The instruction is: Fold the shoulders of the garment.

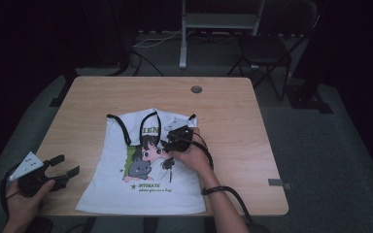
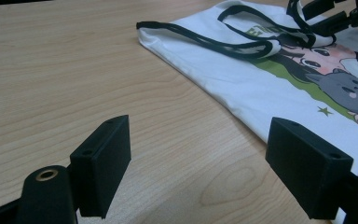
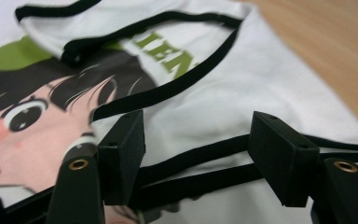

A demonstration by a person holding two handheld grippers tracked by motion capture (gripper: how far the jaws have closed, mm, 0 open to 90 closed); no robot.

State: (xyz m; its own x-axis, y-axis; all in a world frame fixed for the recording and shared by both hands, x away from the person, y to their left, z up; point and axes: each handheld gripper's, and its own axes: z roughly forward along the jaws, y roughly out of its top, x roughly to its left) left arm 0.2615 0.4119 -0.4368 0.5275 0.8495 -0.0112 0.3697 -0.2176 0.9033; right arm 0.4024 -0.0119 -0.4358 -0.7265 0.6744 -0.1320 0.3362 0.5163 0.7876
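Your white tank top (image 1: 148, 165) lies flat on the worktop (image 1: 233, 111), its hem running along the near edge and its black-trimmed straps (image 1: 121, 127) pointing toward the far edge. It sits a little left of the middle, so bare wood stays open on every other side: a wide strip to the far edge, a broad band to the right edge, and a narrower one to the left edge. A small round grommet (image 1: 196, 89) sits in the wood near the far edge, well apart from the cloth.

Your right gripper (image 1: 177, 137) is over the upper chest of the shirt, near the neckline. In the right gripper view its jaws stand parted, released, with two black strap bands (image 3: 200, 168) running across the gap between them; they grasp nothing.

Your left gripper (image 1: 58, 170) hangs at the near-left corner, just off the shirt's left edge. In the left gripper view its jaws are spread wide over bare wood, empty, with the shirt's side edge just beside the right-hand jaw.

The print shows a cartoon girl and a grey cat. Under it you can read "INTIMATE" in green, with a smaller line beneath too fine to read. Green letters "IEN" show at the neckline, partly covered by the fold.
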